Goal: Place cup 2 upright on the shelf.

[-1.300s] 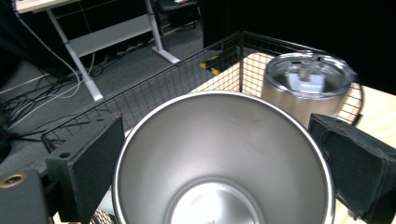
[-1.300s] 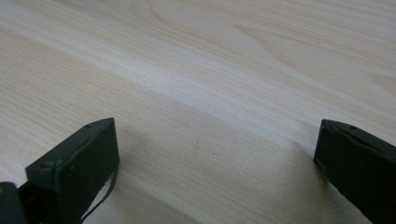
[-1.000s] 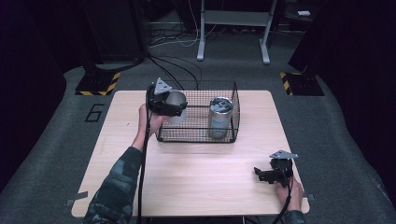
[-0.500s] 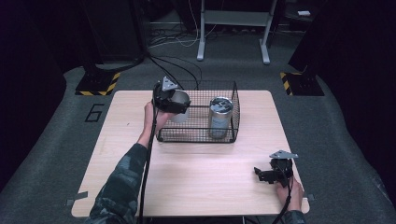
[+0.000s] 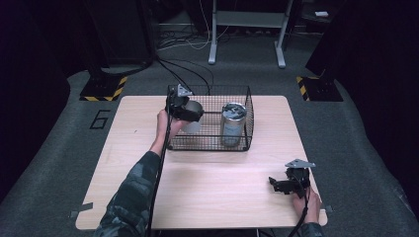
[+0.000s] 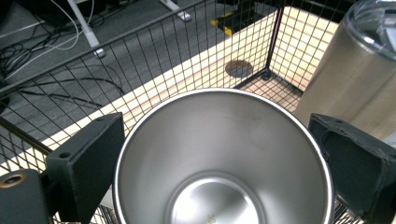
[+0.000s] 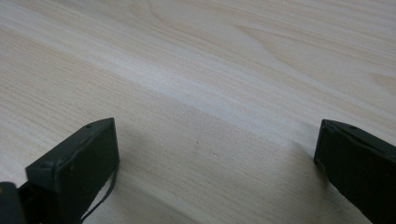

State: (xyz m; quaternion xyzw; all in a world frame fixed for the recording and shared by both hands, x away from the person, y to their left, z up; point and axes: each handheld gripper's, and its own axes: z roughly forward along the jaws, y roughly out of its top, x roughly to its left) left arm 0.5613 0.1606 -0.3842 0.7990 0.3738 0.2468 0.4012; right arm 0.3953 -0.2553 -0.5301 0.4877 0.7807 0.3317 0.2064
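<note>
My left gripper (image 5: 185,110) is shut on an open steel cup (image 5: 193,120), one jaw on each side of its rim. It holds the cup upright within the left end of a black wire basket (image 5: 210,146). In the left gripper view the cup (image 6: 219,154) is bare inside, with the mesh (image 6: 140,70) just beyond it. A lidded steel tumbler (image 5: 233,121) stands in the basket's right half, close beside the cup (image 6: 345,79). I cannot tell whether the cup touches the basket floor. My right gripper (image 5: 277,184) rests open near the table's front right corner, its jaws (image 7: 217,163) wide over bare wood.
The light wooden table (image 5: 212,197) has bare room in front of the basket. A round hole (image 6: 239,68) in the tabletop lies behind the basket. Cables and a desk frame (image 5: 247,29) are on the dark floor beyond the table.
My left gripper has carried the cup to the right, from the basket's left edge to inside its left end. The right gripper has stayed put.
</note>
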